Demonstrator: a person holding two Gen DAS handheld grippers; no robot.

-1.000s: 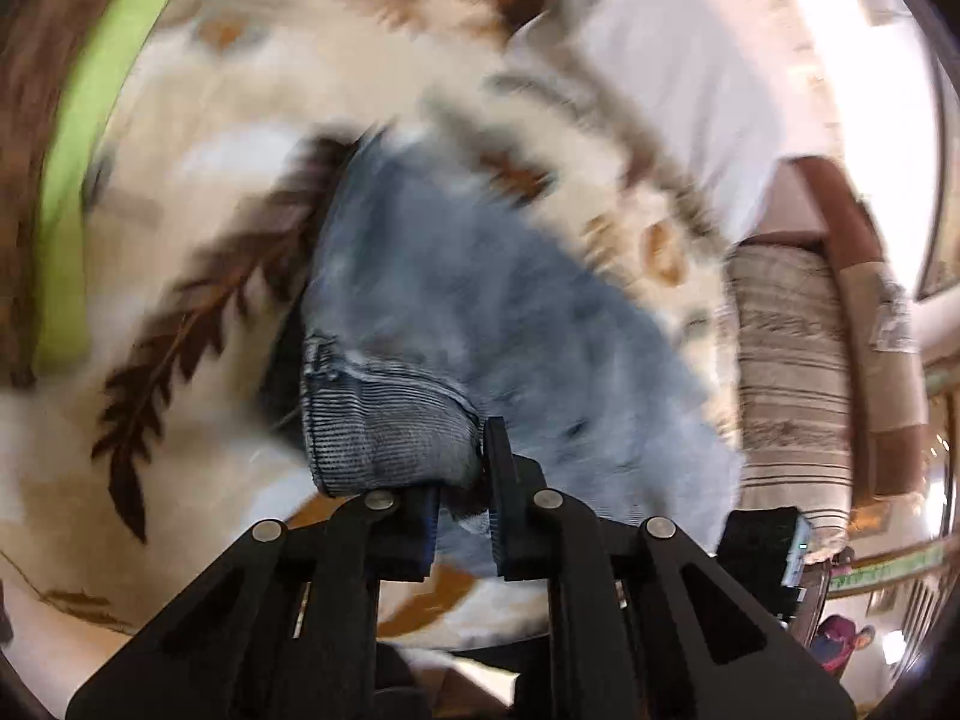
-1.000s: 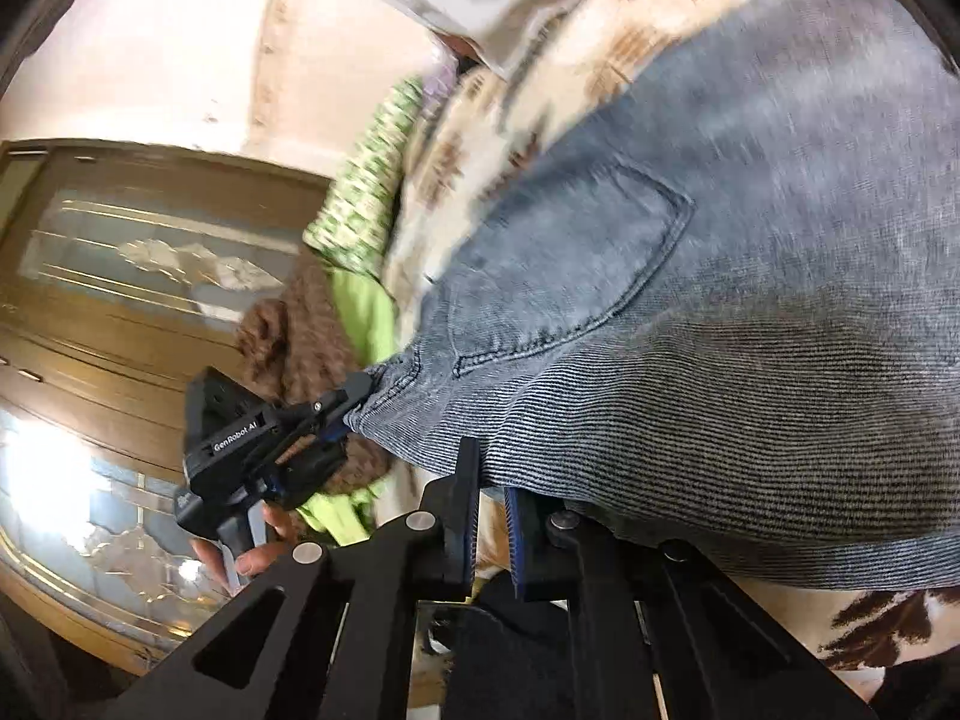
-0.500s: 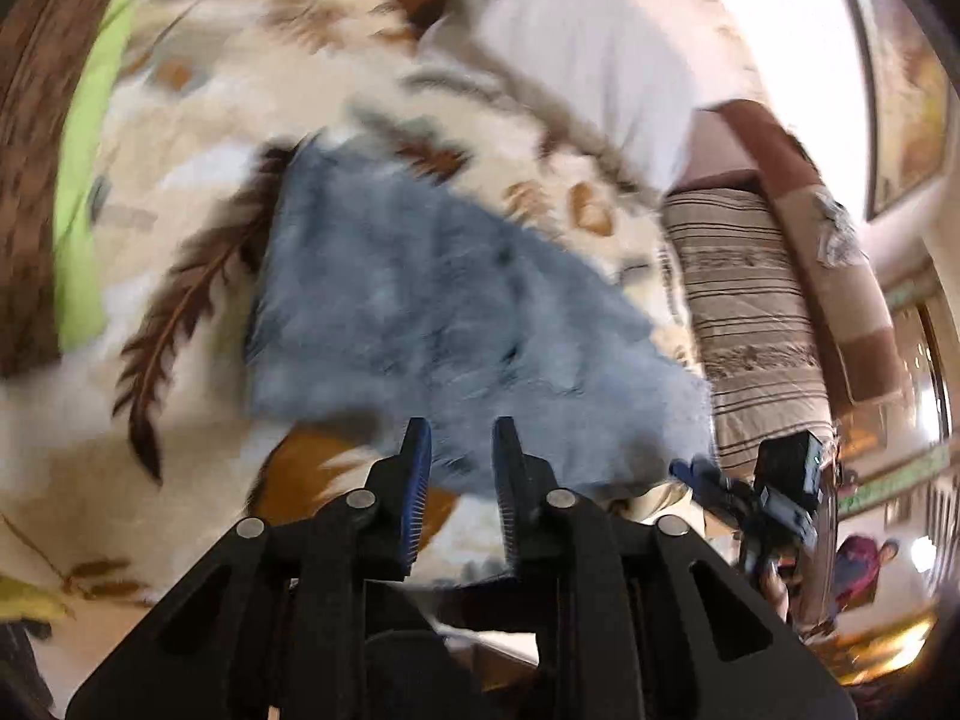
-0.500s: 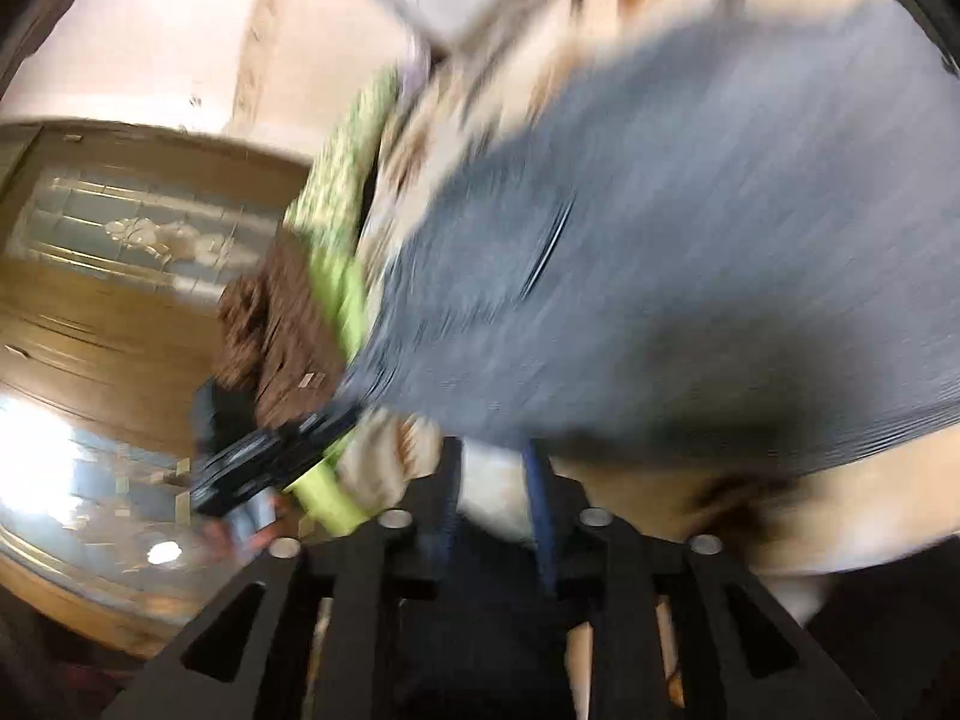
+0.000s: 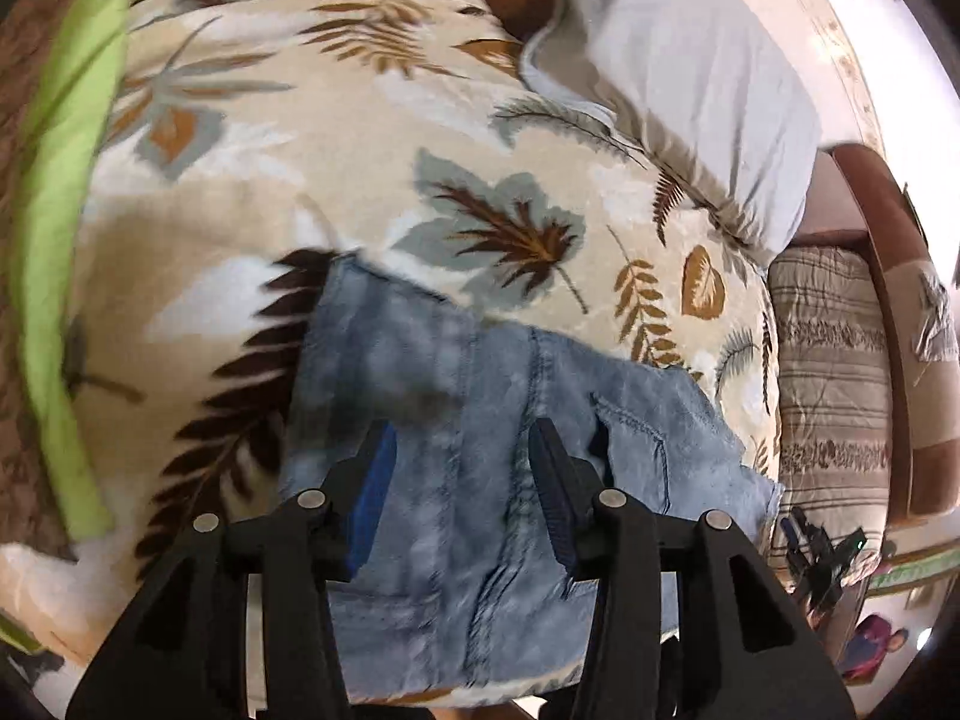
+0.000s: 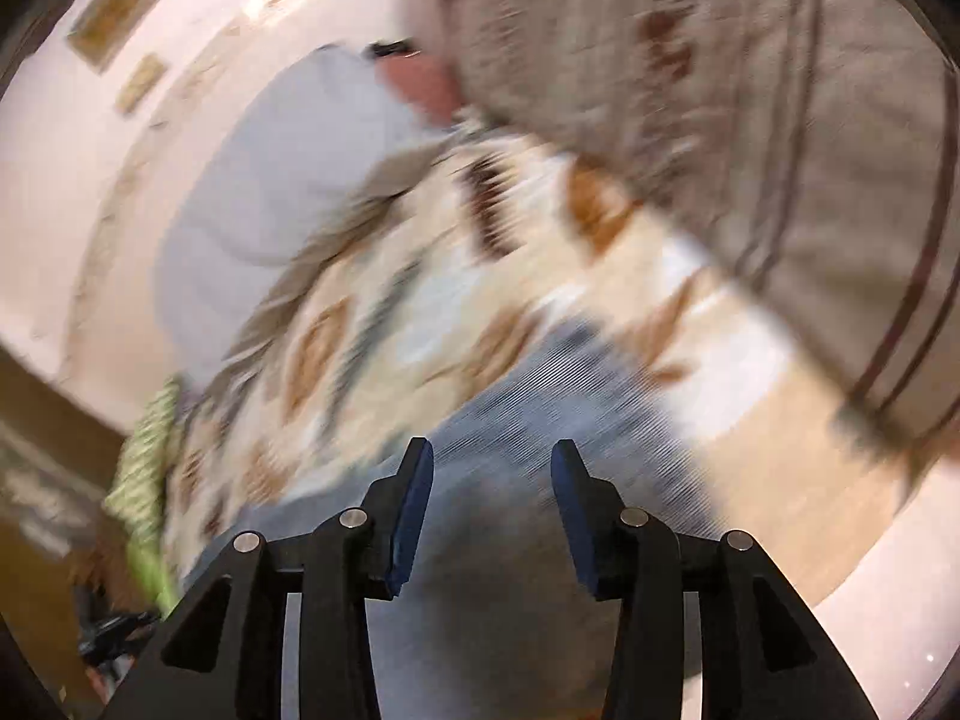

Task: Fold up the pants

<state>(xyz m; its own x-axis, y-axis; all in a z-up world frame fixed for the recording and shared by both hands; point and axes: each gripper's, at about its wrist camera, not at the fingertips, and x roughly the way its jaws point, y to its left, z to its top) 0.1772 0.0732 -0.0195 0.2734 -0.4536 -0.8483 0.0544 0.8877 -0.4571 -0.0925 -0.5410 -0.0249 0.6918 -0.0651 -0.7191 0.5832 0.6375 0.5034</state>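
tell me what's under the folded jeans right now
The jeans lie flat on a cream leaf-print blanket, which shows all around them. Whatever the blanket has directly beneath the denim is covered. Both grippers, left and right, are open above them.

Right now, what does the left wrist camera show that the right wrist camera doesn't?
Only the left wrist view shows the jeans' back pocket and seams sharply, plus the green blanket edge. Only the right wrist view shows framed pictures on the wall, and it is motion-blurred. Both show folded jeans lying on the leaf-print blanket, the pale pillow, the striped bedding, and an open gripper: left gripper, right gripper.
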